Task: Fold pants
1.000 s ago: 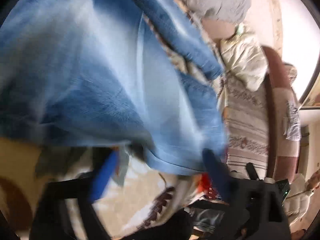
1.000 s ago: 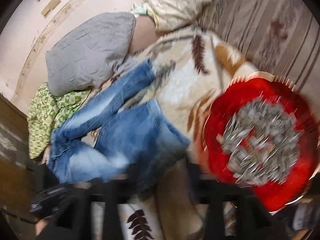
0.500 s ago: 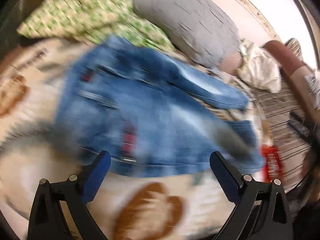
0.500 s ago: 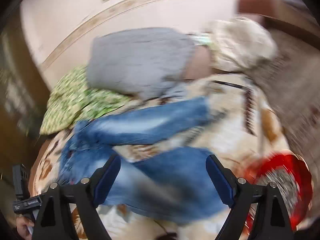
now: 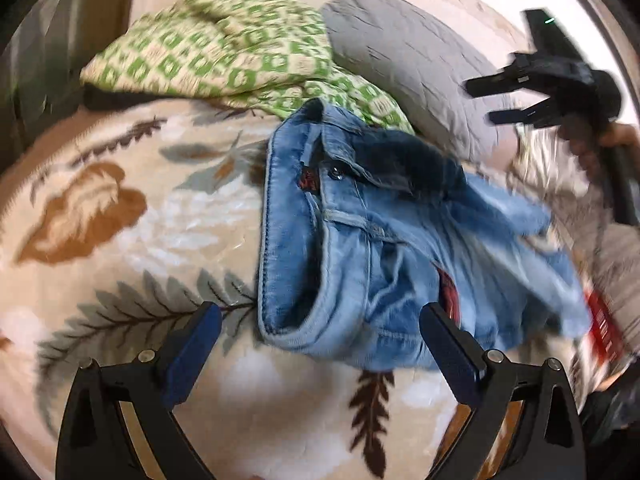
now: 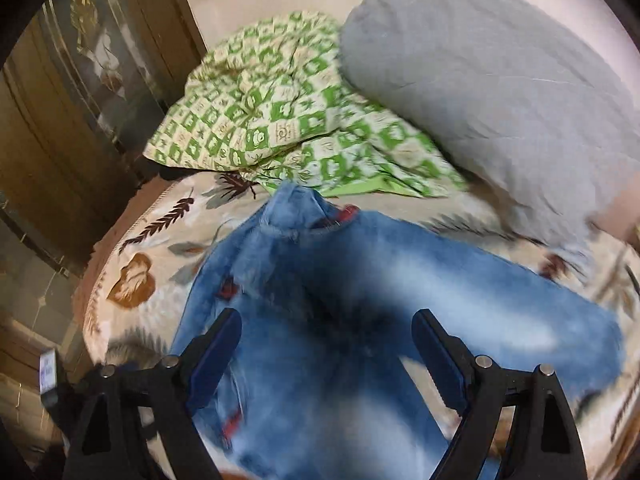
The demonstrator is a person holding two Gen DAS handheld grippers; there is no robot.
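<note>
A pair of light blue jeans (image 5: 380,248) lies crumpled on a leaf-patterned blanket (image 5: 120,220), waistband at the left and legs trailing right. My left gripper (image 5: 318,320) hovers open just short of the waistband's near edge, nothing between its blue pads. In the left wrist view my right gripper (image 5: 480,103) shows at the upper right, held by a hand, above the legs. From the right wrist view the right gripper (image 6: 326,320) is open over the jeans (image 6: 340,288), pads apart from the cloth. The denim there is blurred.
A green checked quilt (image 6: 272,120) and a grey pillow (image 6: 480,72) lie past the jeans against the wall. A dark wooden cabinet (image 6: 60,120) stands at the bed's left. Something red (image 5: 604,328) sits at the blanket's right edge.
The jeans filled the left view a second ago; now they lie ahead on the blanket. The right view has swung away from the red tray to above the jeans. Both grippers stay open.
</note>
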